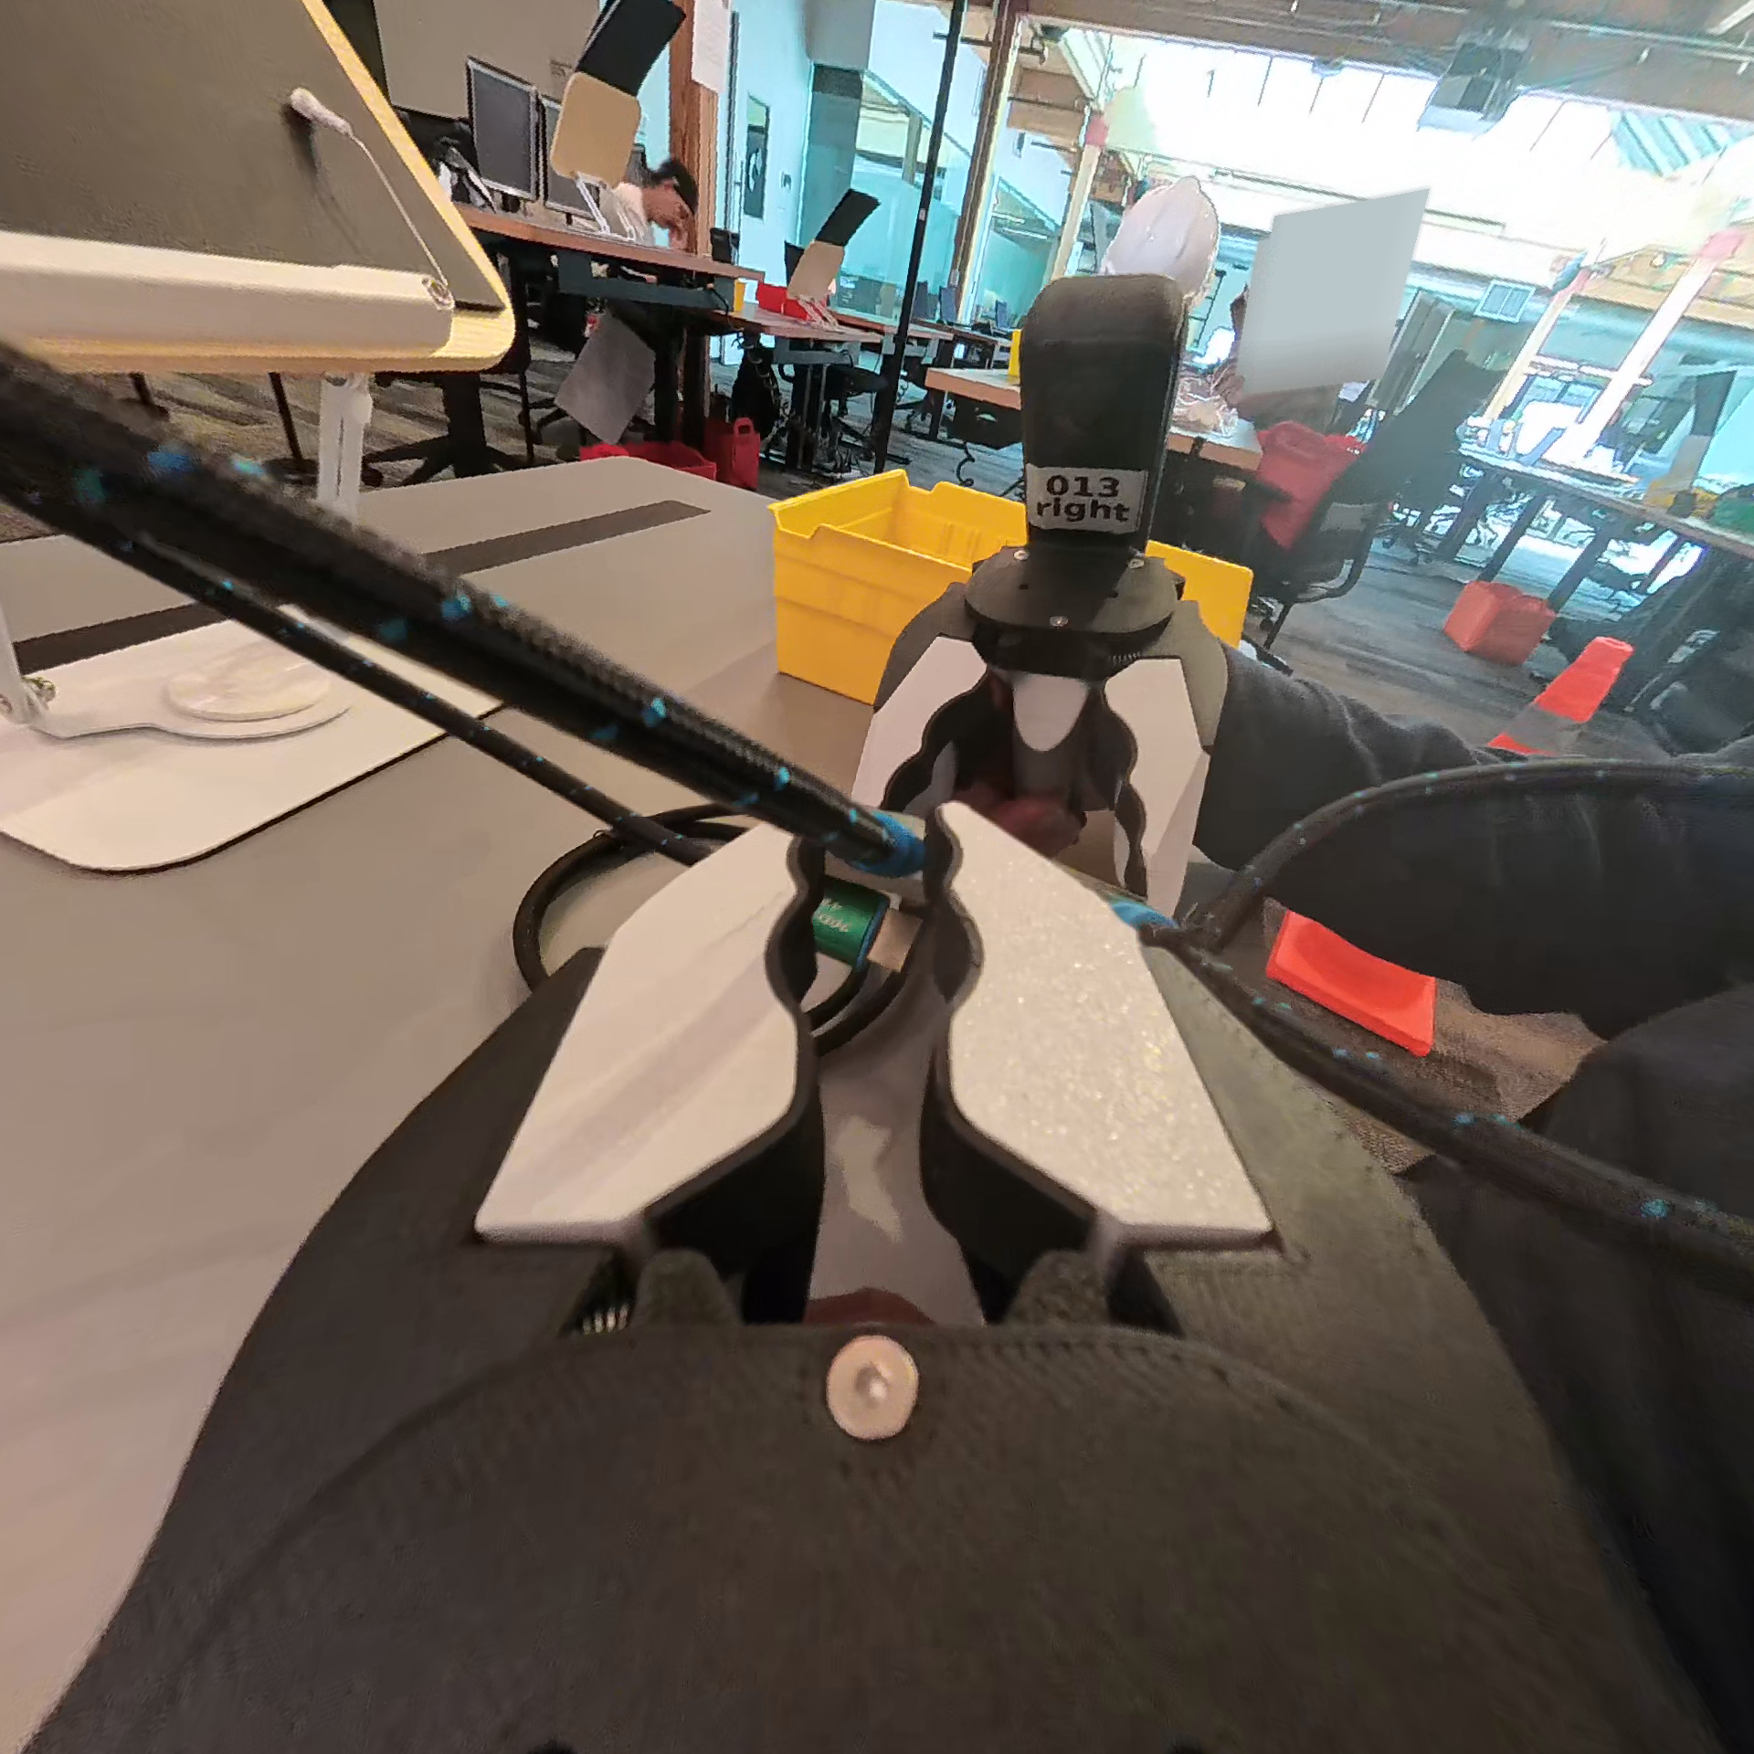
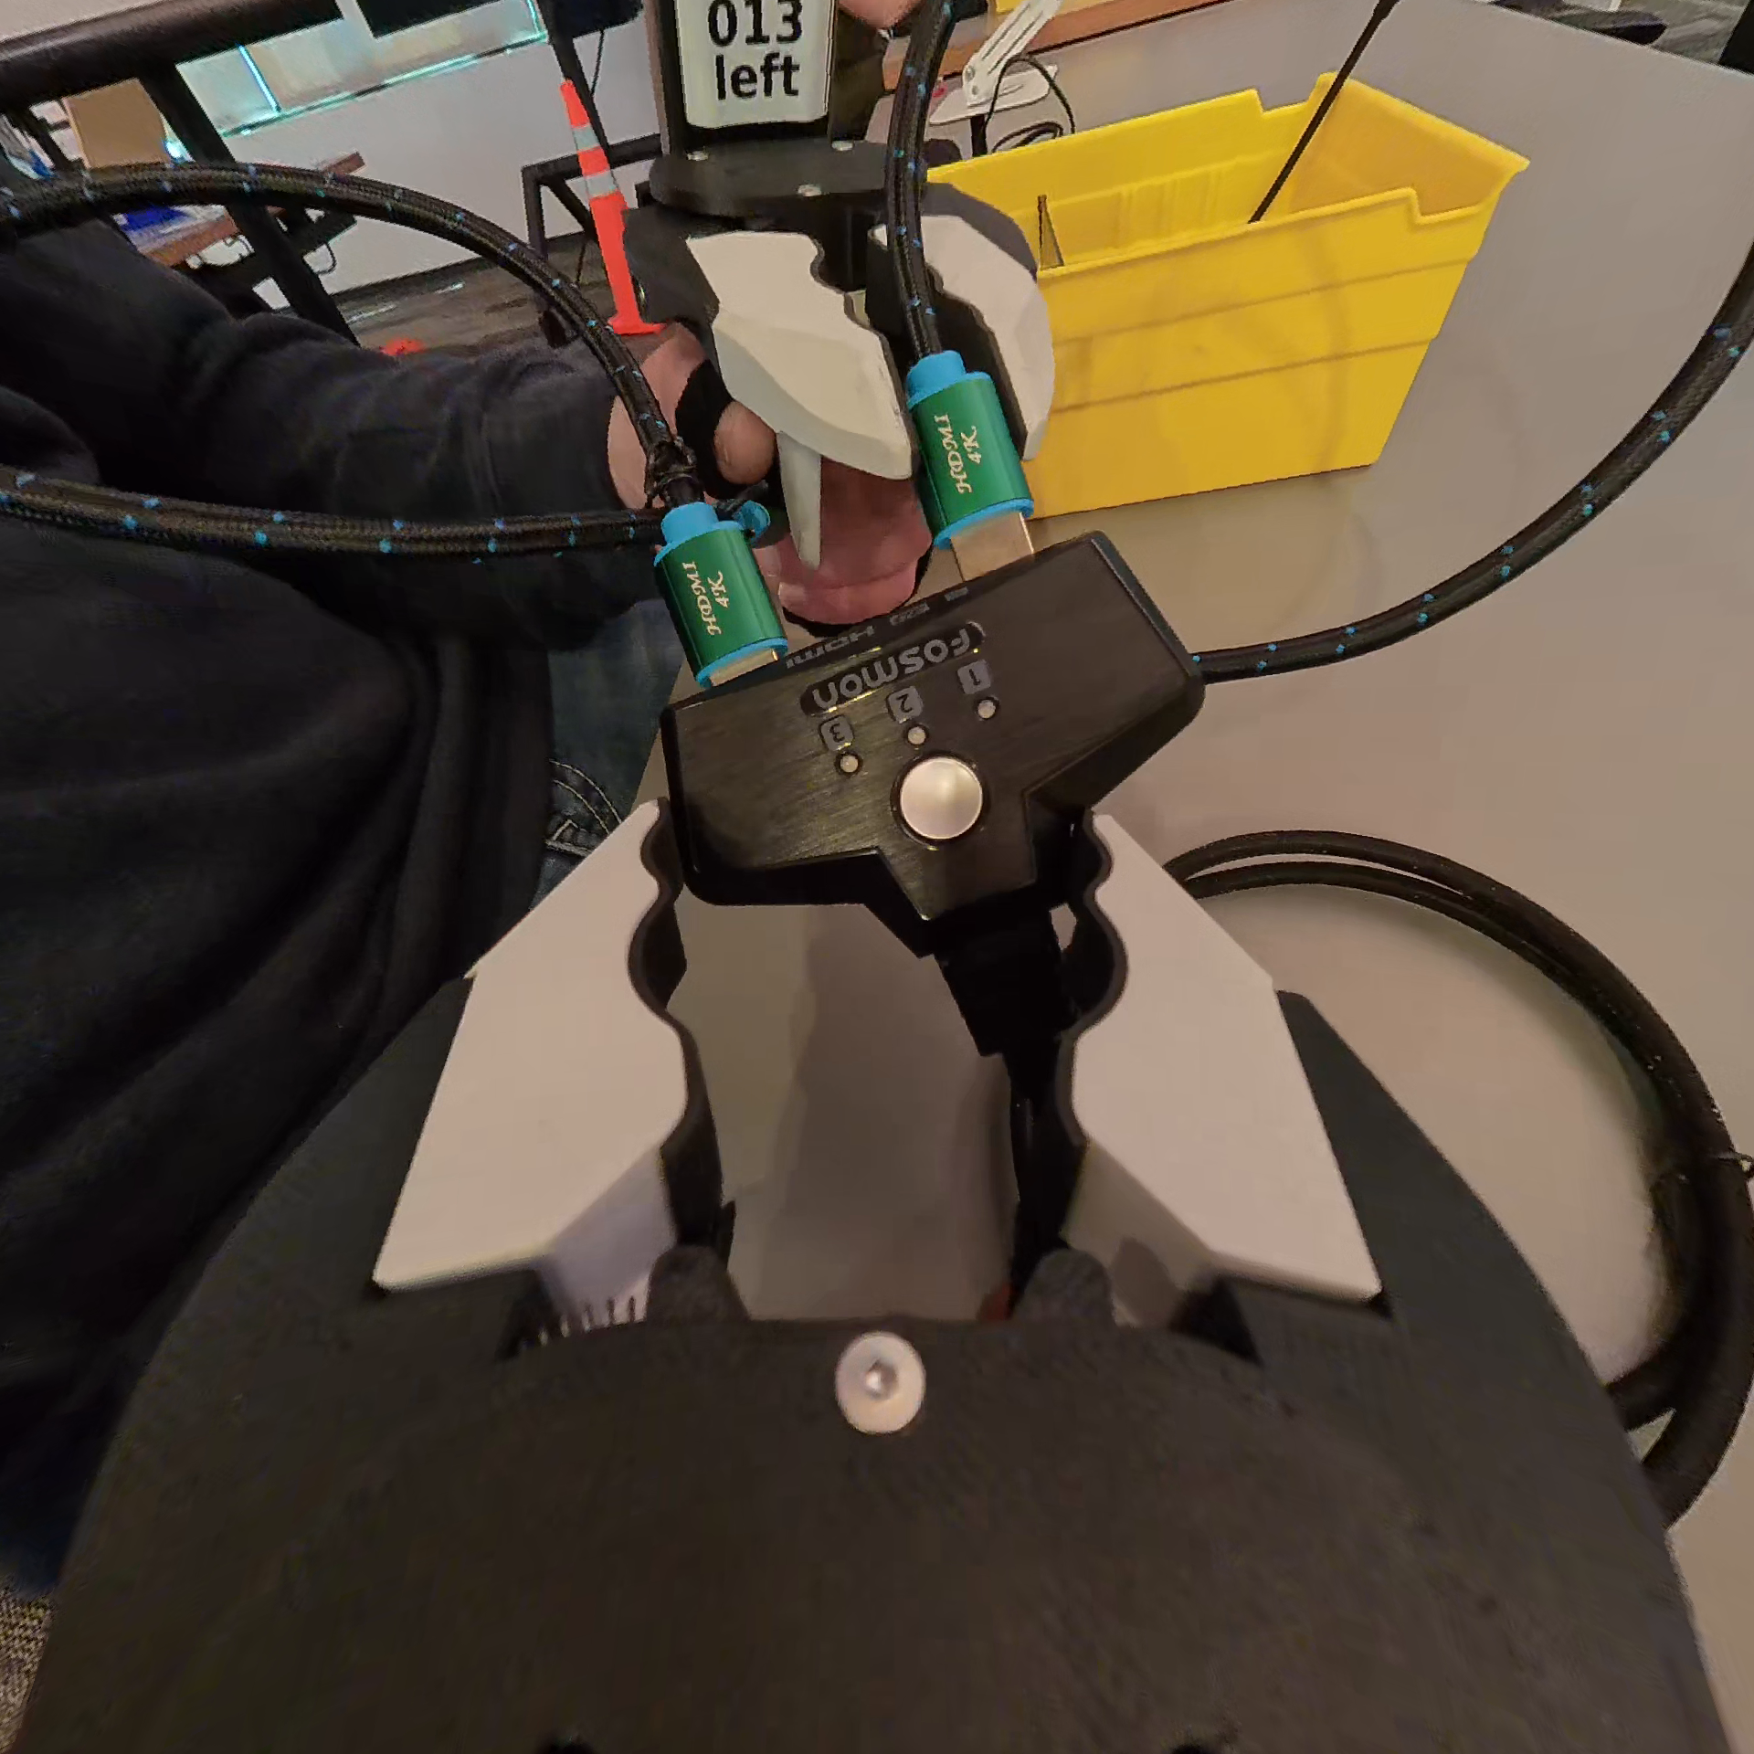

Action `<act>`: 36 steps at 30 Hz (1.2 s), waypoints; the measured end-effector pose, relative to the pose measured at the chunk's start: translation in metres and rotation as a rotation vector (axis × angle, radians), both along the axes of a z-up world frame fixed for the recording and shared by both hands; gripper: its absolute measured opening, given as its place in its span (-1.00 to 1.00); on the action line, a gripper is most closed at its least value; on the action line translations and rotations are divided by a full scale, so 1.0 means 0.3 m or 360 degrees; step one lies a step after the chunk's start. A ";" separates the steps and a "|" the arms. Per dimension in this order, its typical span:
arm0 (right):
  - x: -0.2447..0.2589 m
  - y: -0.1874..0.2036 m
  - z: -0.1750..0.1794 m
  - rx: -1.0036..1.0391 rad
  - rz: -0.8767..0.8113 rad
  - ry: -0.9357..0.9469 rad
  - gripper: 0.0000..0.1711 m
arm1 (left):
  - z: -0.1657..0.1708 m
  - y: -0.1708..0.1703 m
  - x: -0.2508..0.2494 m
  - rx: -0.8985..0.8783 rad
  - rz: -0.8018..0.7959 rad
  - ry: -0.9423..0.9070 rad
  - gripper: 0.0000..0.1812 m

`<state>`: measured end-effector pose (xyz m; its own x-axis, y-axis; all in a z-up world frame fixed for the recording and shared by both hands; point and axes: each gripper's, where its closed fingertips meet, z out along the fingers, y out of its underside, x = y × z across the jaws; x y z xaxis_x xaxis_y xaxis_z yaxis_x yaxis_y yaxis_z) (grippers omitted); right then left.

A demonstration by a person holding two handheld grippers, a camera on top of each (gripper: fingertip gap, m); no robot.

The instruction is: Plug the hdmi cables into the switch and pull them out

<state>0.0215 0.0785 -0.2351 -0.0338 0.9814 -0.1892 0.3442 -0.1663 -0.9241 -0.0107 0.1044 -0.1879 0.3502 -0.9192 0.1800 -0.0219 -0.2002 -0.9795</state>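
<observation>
**Both claws gripping, one plug at the port**

Your right claw (image 2: pixel 878 854) is clamped on the black brushed-metal HDMI switch (image 2: pixel 935 731), pinching its narrow end between the white fingers, with the switch's own black cable (image 2: pixel 1020 1006) running back between them. Ahead of that claw, your left claw (image 2: pixel 935 418) grasps a green-bodied HDMI plug with blue collars (image 2: pixel 968 456), its metal tip meeting the switch's far edge; how deep it sits you cannot tell. A second green plug (image 2: pixel 721 607) sits in the far-left port, its braided black cable with blue flecks (image 2: pixel 285 527) trailing off left. A yellow plastic bin (image 2: pixel 1234 313) stands beyond, right of the left claw, on the grey table (image 2: pixel 1424 759).
</observation>
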 end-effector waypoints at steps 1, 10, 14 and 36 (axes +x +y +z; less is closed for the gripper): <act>0.001 0.001 0.002 -0.0005 -0.0003 0.0008 -0.07 | -0.002 0.000 -0.001 -0.0003 0.0004 -0.0004 -0.79; -0.002 0.002 0.005 -0.0039 -0.0012 0.0046 -0.07 | -0.003 0.000 -0.003 0.0006 0.0055 -0.0103 -0.79; -0.001 0.001 0.002 -0.0053 -0.0017 0.0046 -0.07 | -0.006 -0.001 -0.001 0.0029 0.0069 -0.0095 -0.79; -0.009 0.003 -0.017 -0.0066 -0.0024 0.0035 -0.07 | -0.027 0.003 -0.007 0.0035 0.0134 -0.0088 -0.79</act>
<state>0.0187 0.0795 -0.2401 -0.0239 0.9732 -0.2288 0.3209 -0.2093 -0.9237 -0.0127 0.1054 -0.1960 0.4164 -0.8909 0.1816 0.0486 -0.1776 -0.9829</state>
